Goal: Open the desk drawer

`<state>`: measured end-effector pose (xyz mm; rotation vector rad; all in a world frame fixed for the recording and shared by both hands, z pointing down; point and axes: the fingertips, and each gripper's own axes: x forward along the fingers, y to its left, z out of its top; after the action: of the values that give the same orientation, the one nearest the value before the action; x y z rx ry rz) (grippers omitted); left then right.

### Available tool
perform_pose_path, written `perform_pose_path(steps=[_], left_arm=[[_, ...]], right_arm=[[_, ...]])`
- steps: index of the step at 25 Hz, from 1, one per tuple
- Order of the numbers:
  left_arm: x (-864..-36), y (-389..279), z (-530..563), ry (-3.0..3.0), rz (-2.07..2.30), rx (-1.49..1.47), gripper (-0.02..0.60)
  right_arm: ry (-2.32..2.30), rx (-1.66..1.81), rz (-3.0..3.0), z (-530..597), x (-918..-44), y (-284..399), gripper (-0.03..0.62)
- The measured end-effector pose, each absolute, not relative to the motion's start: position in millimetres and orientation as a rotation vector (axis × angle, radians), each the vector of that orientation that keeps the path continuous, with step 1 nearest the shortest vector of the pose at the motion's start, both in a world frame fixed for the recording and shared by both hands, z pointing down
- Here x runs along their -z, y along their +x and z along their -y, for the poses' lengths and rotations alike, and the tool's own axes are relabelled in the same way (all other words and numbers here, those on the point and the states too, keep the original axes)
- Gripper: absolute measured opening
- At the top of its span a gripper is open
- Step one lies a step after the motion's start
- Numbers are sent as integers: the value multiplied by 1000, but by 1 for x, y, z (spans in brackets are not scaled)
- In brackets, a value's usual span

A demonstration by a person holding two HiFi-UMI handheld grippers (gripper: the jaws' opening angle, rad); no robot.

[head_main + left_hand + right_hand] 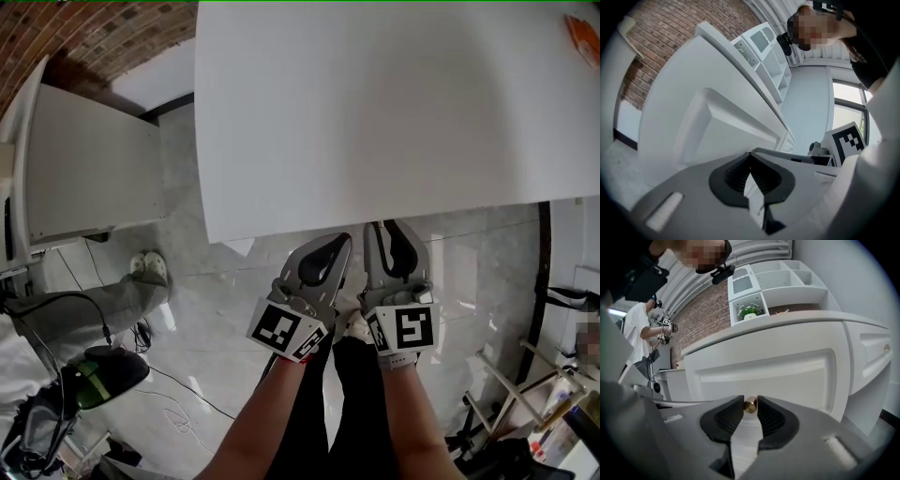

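Observation:
From the head view I look down on the white desk top (375,112), and both grippers reach under its near edge. In the right gripper view the white panelled drawer front (787,376) fills the middle, with a small brass knob (750,404) on it. My right gripper (750,405) (391,230) is shut on that knob, jaw tips pressed on both its sides. My left gripper (751,155) (333,248) sits just left of it, shut with its tips touching and nothing between them. It points along the drawer front (717,131) at a slant.
A second drawer front with its own knob (886,348) lies to the right. A white cabinet (89,159) stands at the left, by a brick wall (84,33). Cables and another person's leg (103,300) are on the floor at the left, and a rack (525,394) at the right.

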<state>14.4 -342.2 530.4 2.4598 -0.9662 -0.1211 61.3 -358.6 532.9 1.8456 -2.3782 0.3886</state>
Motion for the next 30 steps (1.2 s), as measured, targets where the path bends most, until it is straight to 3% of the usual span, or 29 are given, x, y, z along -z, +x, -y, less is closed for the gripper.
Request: perform_pose_path(steps=[30], left_arm=[[-533, 22, 327, 2457, 926, 119, 3]], right_arm=[[1840, -444, 2422, 344, -534, 62, 75]])
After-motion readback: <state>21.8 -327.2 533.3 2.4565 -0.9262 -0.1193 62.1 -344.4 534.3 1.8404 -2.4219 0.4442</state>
